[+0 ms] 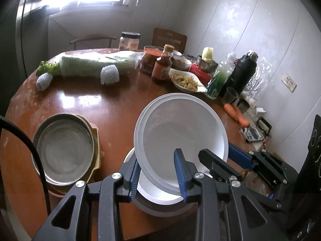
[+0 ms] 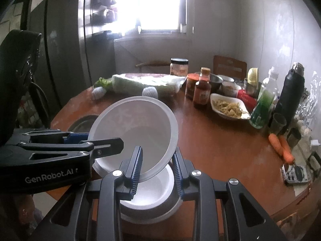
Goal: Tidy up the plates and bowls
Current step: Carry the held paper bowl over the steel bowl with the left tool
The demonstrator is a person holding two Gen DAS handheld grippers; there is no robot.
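Left claw [image 1: 158,175] straddles the near-left rim of a tilted white plate [image 1: 181,129]: one blue pad outside the rim, the other inside on the plate's face. Pads look close on the rim, so grasping the plate. Right claw [image 2: 157,169] does the same at the plate's [image 2: 133,129] near-right rim, one pad on the inner face, one behind; grasping it too.

Plate is lifted and tipped up, its face toward both cameras, far edge highest. Directly under it, near the desk's [image 1: 112,108] front edge, sits a white bowl [image 2: 149,190], partly covered by the plate's low edge. Whether plate and bowl touch, cannot tell.

Left of the bowl, a metal pan [image 1: 64,149] rests on a tan tray [image 1: 96,150], apart from the plate.

Far side of the desk: sauce bottle [image 1: 163,65], dish of noodles [image 1: 187,80], black flask [image 1: 241,72], two carrots [image 1: 236,113].
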